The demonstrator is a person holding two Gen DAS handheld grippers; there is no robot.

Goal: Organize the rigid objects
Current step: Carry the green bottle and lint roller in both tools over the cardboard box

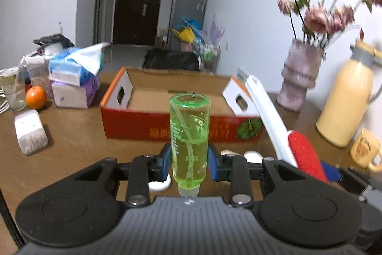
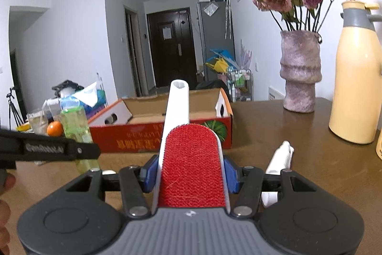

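My left gripper (image 1: 189, 165) is shut on a clear green bottle (image 1: 189, 135), held bottom end forward above the wooden table (image 1: 78, 147). My right gripper (image 2: 191, 175) is shut on the red-padded head of a white-handled lint brush (image 2: 192, 159), whose handle points toward the box. That brush (image 1: 267, 116) also shows at the right of the left wrist view. An open red cardboard box (image 1: 167, 128) with cardboard flaps lies just beyond both grippers and looks empty. In the right wrist view the green bottle (image 2: 76, 126) and the left gripper's black side are at the left.
Table items: white tube (image 2: 278, 159), small white objects (image 1: 253, 155), pink vase of dried flowers (image 2: 299, 73), cream thermos (image 2: 355, 78), yellow mug (image 1: 365, 149). At the left lie tissue packs (image 1: 71, 78), an orange (image 1: 35, 97), a glass (image 1: 13, 90) and a white packet (image 1: 29, 132).
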